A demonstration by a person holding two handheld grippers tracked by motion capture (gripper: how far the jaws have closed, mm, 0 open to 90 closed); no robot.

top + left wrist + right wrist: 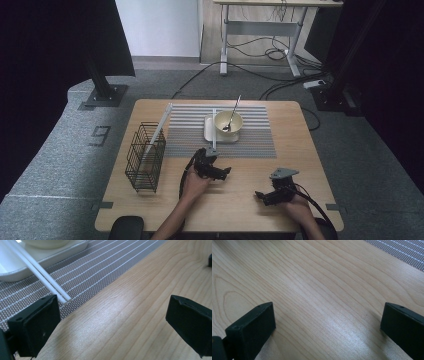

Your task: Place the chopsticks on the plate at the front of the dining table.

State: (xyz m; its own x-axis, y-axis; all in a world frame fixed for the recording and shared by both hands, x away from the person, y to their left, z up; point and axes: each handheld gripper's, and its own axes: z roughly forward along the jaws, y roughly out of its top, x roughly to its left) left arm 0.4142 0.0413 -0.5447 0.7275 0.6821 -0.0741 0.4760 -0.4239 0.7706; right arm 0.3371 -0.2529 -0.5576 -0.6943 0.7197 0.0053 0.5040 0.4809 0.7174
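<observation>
I found the left gripper (pixel 226 171) low over the wooden table (pixel 240 200), jaws spread wide and holding nothing. The white chopsticks (pixel 40 272) lay just beside its left jaw, ends on the striped placemat (pixel 100 267), leaning on the white tray (pixel 15 272). The right gripper (pixel 260 196) likewise stood wide, empty.

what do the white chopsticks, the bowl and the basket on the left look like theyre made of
Chopsticks: likely plastic, smooth matte white with square-cut ends.
Bowl: probably glazed ceramic or melamine, cream and faintly glossy; the look leaves it open.
Basket: thin dark wire, likely coated metal, an open grid you can see through.
The left gripper is nearest the chopsticks' ends, jaws wide apart.
</observation>
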